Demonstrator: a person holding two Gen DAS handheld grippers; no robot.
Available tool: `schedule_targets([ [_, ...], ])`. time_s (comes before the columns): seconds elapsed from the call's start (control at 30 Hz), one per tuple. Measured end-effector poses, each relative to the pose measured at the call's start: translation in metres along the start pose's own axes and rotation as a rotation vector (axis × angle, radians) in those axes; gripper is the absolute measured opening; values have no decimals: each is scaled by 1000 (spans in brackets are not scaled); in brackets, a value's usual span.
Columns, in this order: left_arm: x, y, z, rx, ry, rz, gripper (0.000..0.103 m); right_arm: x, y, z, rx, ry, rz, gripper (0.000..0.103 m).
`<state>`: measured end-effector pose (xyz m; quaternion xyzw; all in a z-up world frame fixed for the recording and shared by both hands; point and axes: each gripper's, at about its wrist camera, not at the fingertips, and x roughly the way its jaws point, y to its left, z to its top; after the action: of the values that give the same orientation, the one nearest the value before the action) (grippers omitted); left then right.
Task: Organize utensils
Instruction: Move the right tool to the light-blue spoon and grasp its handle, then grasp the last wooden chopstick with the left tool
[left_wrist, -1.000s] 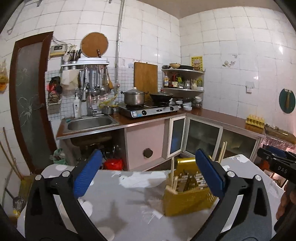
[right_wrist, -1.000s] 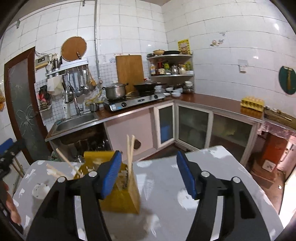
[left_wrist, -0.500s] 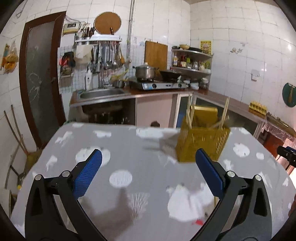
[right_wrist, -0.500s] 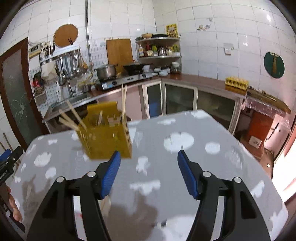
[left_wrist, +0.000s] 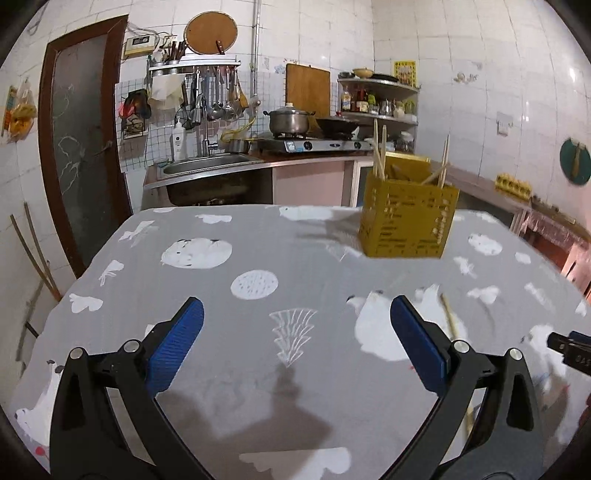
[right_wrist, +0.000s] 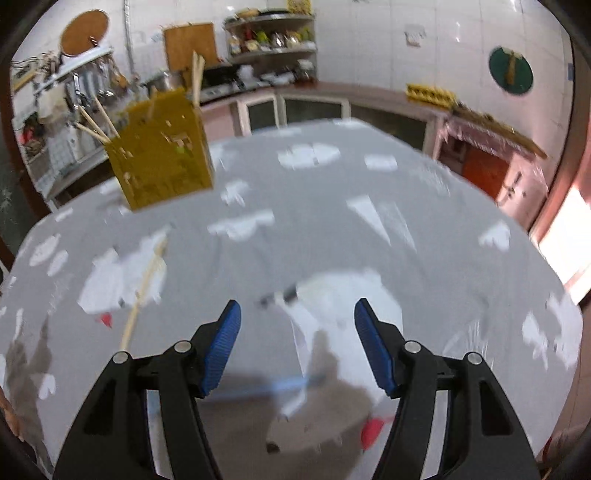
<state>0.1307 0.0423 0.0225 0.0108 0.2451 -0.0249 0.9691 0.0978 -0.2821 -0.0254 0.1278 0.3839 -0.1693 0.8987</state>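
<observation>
**Both tools spread above the counter, holder at the far edge**

Your left tool (left_wrist: 293, 332) hangs over the grey patterned counter (left_wrist: 258, 354) with its blue pads wide apart and nothing between them. Your right tool (right_wrist: 297, 349) is spread as well, empty, tilted down toward the cloth.

The yellow utensil holder (left_wrist: 406, 221) stands upright toward the far edge of the counter, right of centre in the left view, with several chopsticks (left_wrist: 378, 155) sticking out of its top at different angles. One loose chopstick (right_wrist: 144, 288) lies flat on the counter — nearer to you than the holder and well apart from it, left of your right tool.

Just ahead of the right tool a dark, slim item (right_wrist: 279, 297) lies on a white patch of the cloth; blur hides what it is.
</observation>
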Motion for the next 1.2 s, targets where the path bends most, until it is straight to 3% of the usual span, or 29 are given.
schedule_targets([
  [0.17, 11, 3, -4, 21, 7, -9, 98, 2, -2, -13, 51, 46, -16, 63],
  [0.4, 33, 10, -3, -40, 92, -54, 98, 19, 7, -26, 130, 152, 7, 60],
  [0.53, 34, 5, -5, -22, 94, -51, 98, 28, 14, -19, 131, 147, -28, 48],
  [0.63, 34, 2, -3, -14, 92, -50, 98, 35, 18, -10, 112, 150, -42, 28],
  [0.73, 38, -5, 0, -7, 99, -58, 98, 42, 18, -3, 85, 146, -16, 17],
  [0.9, 44, -22, 6, 9, 125, -88, 98, 55, 12, 15, 42, 149, 41, 11],
  [1.2, 63, -73, 10, 23, 191, -136, 98, 73, 6, 47, -84, 100, 101, 9],
])
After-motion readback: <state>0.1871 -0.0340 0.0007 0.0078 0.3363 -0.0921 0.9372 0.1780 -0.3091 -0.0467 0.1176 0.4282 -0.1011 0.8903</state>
